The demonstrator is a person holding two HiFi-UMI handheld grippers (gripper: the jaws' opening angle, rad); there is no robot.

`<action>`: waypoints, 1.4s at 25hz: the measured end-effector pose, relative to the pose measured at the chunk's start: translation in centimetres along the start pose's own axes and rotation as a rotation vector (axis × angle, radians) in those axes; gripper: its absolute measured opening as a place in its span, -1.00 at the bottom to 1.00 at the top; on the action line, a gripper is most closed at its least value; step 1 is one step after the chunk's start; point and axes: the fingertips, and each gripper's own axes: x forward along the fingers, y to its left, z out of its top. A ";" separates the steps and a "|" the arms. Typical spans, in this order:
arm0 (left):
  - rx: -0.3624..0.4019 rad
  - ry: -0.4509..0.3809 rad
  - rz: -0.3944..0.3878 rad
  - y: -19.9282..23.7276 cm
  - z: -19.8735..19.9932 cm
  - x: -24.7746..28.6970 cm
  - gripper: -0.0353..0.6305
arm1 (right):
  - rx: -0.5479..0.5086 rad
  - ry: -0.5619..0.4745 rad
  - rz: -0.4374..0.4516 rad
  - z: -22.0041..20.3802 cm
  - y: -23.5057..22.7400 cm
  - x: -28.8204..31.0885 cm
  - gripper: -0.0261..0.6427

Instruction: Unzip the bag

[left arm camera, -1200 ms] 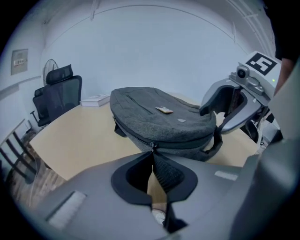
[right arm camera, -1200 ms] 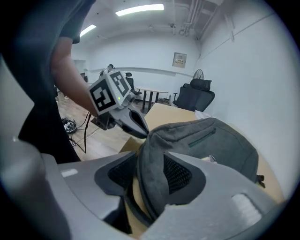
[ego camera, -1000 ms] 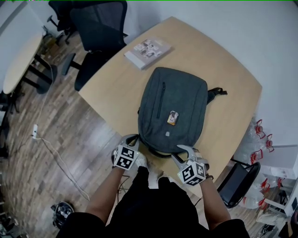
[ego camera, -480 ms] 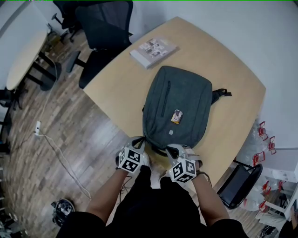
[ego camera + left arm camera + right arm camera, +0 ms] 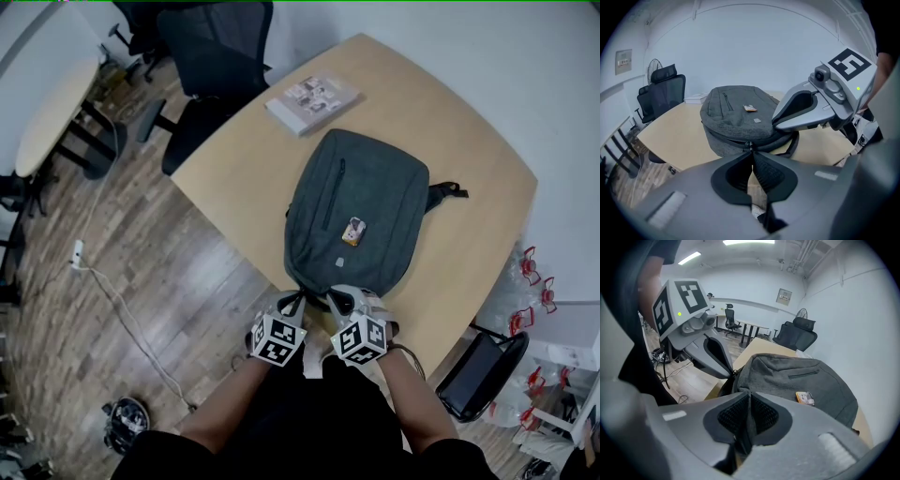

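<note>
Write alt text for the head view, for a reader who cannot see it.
Seen from above, a grey backpack lies flat on a wooden table, and the left gripper and right gripper are both closed on its near edge. A book lies beyond it; a black chair stands past the table.

You wear a black top [image 5: 309, 417] with short sleeves [image 5: 164, 450]. Your left gripper [image 5: 296, 300] and right gripper [image 5: 334, 298] are smooth light-grey shells, each carrying a white cube [image 5: 278, 339] printed with black square markers. In the gripper views, each shell curves into two broad jaws, lined inside with black, finely ribbed pads [image 5: 769, 172] set in dark scooped recesses. A small green light [image 5: 858, 87] glows on the cube's side, round grey knobs [image 5: 832, 86] sit beneath it, and a pale rectangular patch [image 5: 827, 175] marks each shell's upper face.
</note>
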 end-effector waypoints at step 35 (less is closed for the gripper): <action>-0.006 0.044 0.141 7.1 -0.3 -0.8 -0.81 | -0.003 -0.001 0.017 -2.1 -1.8 -0.7 -0.69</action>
